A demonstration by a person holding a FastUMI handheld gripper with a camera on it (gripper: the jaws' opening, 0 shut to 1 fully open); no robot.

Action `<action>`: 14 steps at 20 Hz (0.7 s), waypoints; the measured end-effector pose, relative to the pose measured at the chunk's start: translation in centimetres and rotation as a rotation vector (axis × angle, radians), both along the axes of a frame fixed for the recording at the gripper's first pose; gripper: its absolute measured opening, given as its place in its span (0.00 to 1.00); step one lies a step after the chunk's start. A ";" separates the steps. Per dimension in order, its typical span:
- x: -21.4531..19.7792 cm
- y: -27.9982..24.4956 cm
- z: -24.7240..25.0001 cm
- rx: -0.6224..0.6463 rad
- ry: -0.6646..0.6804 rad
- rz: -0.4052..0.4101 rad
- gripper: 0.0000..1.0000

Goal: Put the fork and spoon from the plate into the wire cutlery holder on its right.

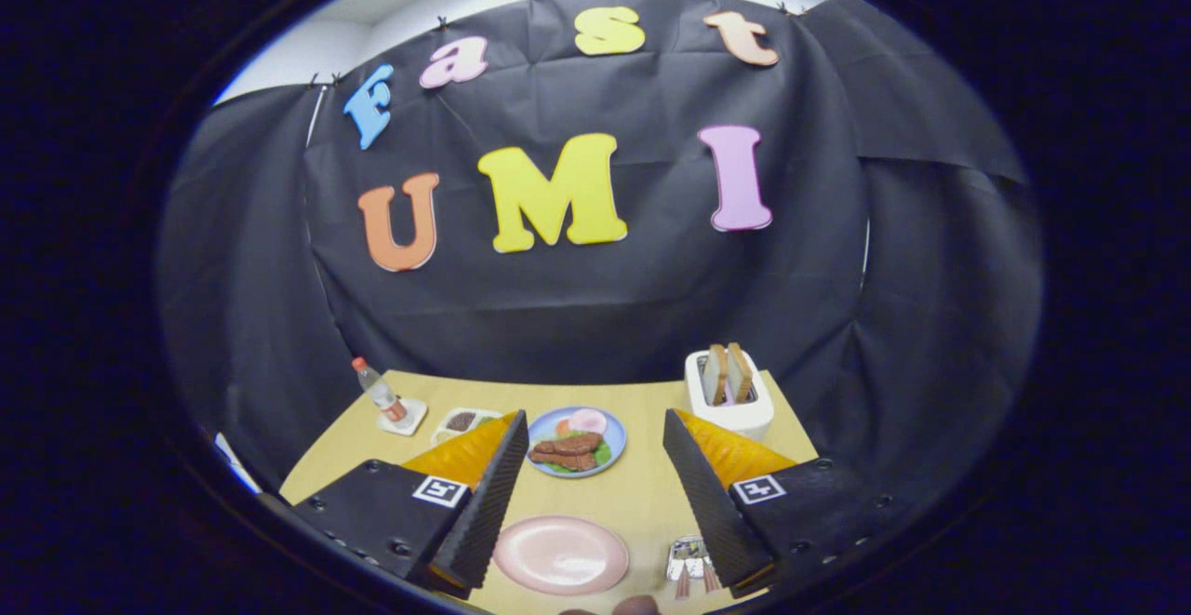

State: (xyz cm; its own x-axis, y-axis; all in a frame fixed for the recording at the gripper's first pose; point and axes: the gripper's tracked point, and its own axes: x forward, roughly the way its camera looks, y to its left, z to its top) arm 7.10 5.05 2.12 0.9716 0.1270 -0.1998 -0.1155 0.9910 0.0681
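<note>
A pink plate (561,554) lies on the wooden table (642,494), low between my two fingers, and its surface shows bare. To its right, beside my right finger (712,494), stands the wire cutlery holder (689,557). Two pinkish-brown handles (696,581) stick out of the holder toward me; I cannot tell which is the fork and which the spoon. My gripper (595,420) is open above the table, with nothing between its fingers.
Beyond the fingertips sits a blue plate (577,441) of food. A white toaster (729,394) with two bread slices stands at the back right. A small bottle (380,390) and a little tray (461,422) are at the back left.
</note>
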 end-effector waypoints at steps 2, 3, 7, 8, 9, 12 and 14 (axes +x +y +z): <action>-0.8 -0.1 0.7 0.007 -0.073 -0.008 0.88; -1.2 -0.2 1.0 0.002 -0.113 -0.014 0.88; -4.1 -0.3 1.1 -0.025 -0.197 -0.028 0.88; -4.0 -0.4 1.0 -0.029 -0.212 -0.036 0.88; -4.2 -0.2 1.2 -0.030 -0.230 -0.037 0.88; -6.0 -0.1 0.7 -0.024 -0.249 -0.031 0.88; -6.5 -0.1 0.8 -0.022 -0.257 -0.033 0.88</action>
State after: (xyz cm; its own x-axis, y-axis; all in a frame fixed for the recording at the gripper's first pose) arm 0.60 4.94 2.94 0.9944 0.0924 0.0521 -0.0935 0.9954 0.0188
